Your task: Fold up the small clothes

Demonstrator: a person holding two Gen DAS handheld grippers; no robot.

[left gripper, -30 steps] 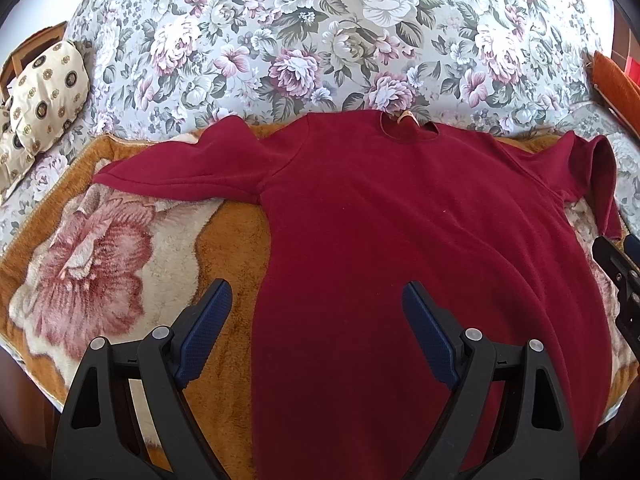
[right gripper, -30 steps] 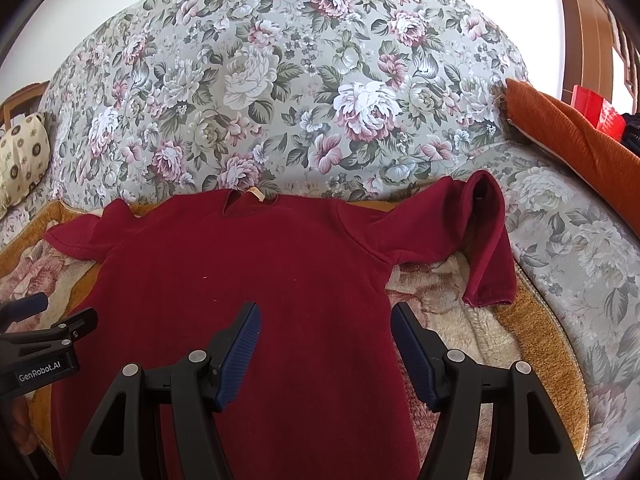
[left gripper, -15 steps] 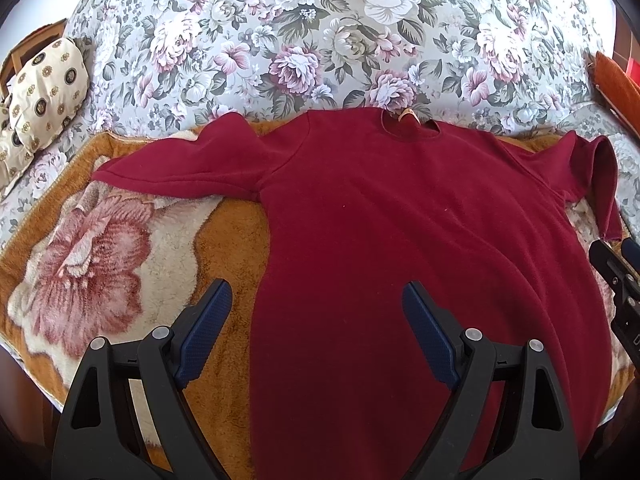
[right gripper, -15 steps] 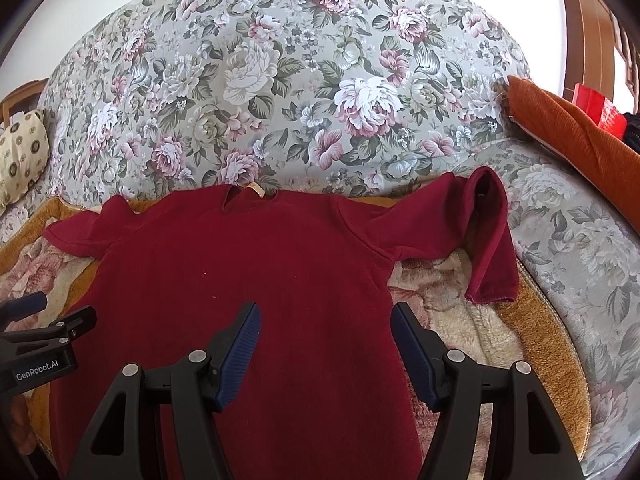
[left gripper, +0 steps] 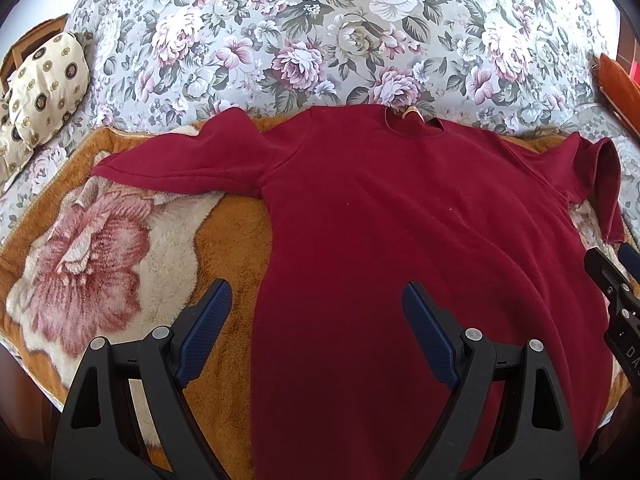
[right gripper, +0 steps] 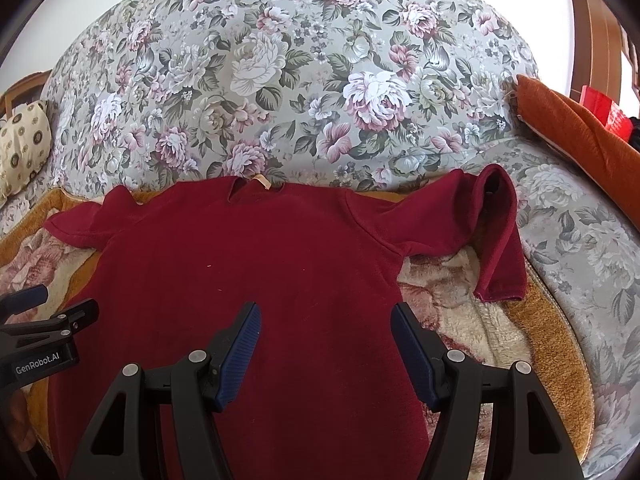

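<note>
A dark red long-sleeved top [left gripper: 384,232] [right gripper: 256,264] lies flat on a plush blanket, collar toward the sofa back. Its left sleeve [left gripper: 180,168] stretches out sideways. Its right sleeve [right gripper: 496,232] bends over and hangs down toward the front. My left gripper [left gripper: 316,320] is open above the top's left side edge, nothing between its fingers. My right gripper [right gripper: 326,340] is open over the top's right lower body, also holding nothing. Each gripper shows at the edge of the other's view: the right gripper [left gripper: 616,280], the left gripper [right gripper: 60,312].
The orange-brown blanket with a pink flower [left gripper: 92,248] [right gripper: 500,340] covers the seat of a floral sofa [left gripper: 320,32] [right gripper: 300,80]. A cream patterned cushion [left gripper: 44,80] sits far left. An orange cushion [right gripper: 580,132] lies at the right.
The right gripper has drifted slightly forward and lower, so the top sits a little higher in its view. The left gripper has hardly moved. The top lies as before.
</note>
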